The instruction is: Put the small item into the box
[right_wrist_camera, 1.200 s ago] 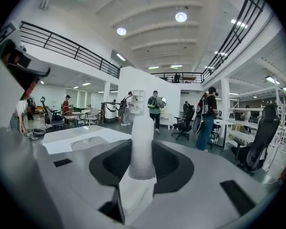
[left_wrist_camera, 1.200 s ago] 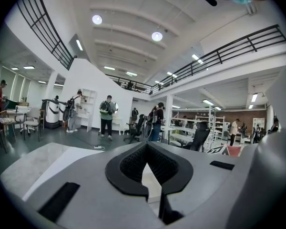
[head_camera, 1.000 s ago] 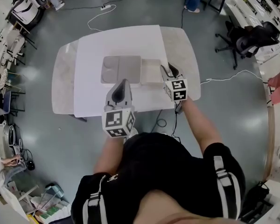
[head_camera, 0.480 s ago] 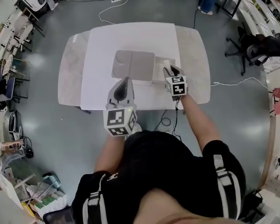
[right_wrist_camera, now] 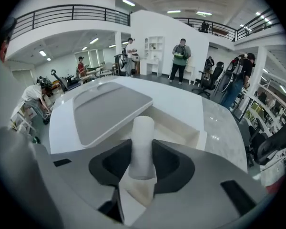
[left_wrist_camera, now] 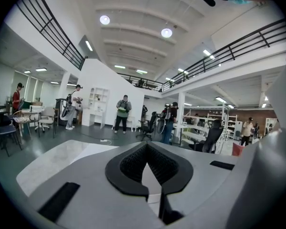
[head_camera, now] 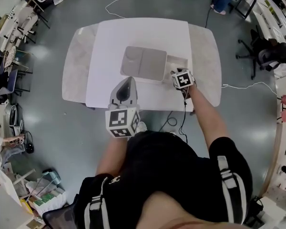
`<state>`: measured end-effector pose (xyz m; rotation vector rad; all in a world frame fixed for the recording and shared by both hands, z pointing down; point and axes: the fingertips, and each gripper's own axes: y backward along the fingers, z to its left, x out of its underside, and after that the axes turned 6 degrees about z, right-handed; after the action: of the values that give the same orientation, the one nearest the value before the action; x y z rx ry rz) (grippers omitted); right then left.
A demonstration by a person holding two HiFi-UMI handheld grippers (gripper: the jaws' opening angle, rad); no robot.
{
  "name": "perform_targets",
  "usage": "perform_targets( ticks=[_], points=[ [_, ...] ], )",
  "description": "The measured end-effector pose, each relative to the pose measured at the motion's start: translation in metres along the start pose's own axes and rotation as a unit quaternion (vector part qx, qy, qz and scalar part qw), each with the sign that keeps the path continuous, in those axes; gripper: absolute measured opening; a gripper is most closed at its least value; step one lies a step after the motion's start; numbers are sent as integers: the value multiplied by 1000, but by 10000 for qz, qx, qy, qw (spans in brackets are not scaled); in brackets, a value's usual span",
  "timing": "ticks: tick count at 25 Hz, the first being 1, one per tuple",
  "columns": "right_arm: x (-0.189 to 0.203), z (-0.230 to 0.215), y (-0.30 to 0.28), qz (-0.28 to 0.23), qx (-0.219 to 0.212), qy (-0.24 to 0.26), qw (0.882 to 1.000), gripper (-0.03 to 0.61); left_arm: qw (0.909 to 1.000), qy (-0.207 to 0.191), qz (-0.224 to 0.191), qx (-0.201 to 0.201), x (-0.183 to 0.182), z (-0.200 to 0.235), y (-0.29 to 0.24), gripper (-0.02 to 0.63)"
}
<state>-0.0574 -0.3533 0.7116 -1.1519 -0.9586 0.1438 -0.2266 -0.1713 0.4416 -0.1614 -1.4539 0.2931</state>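
Observation:
My right gripper (head_camera: 177,72) (right_wrist_camera: 142,170) is shut on the small item (right_wrist_camera: 142,144), a white cylinder that stands up between the jaws. It hovers at the near edge of the box (head_camera: 177,61) (right_wrist_camera: 181,124), a shallow white tray with its grey lid (head_camera: 144,63) (right_wrist_camera: 109,108) lying to the left. In the head view the gripper hides the cylinder. My left gripper (head_camera: 126,81) (left_wrist_camera: 151,178) hangs in the air at the table's near edge, left of the box, jaws shut with nothing in them.
The box sits on a white mat (head_camera: 133,35) on a pale stone table (head_camera: 74,66). Cables (head_camera: 174,123) lie on the floor below the near edge. Office chairs (head_camera: 271,54) and several people (left_wrist_camera: 123,109) are around the hall.
My right gripper has carried the cylinder forward, from the table's near edge up to the box's open tray. The left gripper has stayed roughly where it was.

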Motion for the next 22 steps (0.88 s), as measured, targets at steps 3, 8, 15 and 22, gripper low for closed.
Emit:
perform_targets(
  ticks=[3,8,15,22],
  points=[
    [6,-2,-12,393,-23,135,9991,129,10000,34,26,-31,1,6,-1,8],
    [14,11,-21,823,-472,170,9953,130,10000,57,51,-33,0,7,-3,8],
    [5,4,-17,610,-319,68,9976,182,9999,99,45,-64,3,17,-1,8],
    [-29,4,32,-549,6,-229,9982,87,9998,128,-14,117,2,10,-5,8]
  ],
)
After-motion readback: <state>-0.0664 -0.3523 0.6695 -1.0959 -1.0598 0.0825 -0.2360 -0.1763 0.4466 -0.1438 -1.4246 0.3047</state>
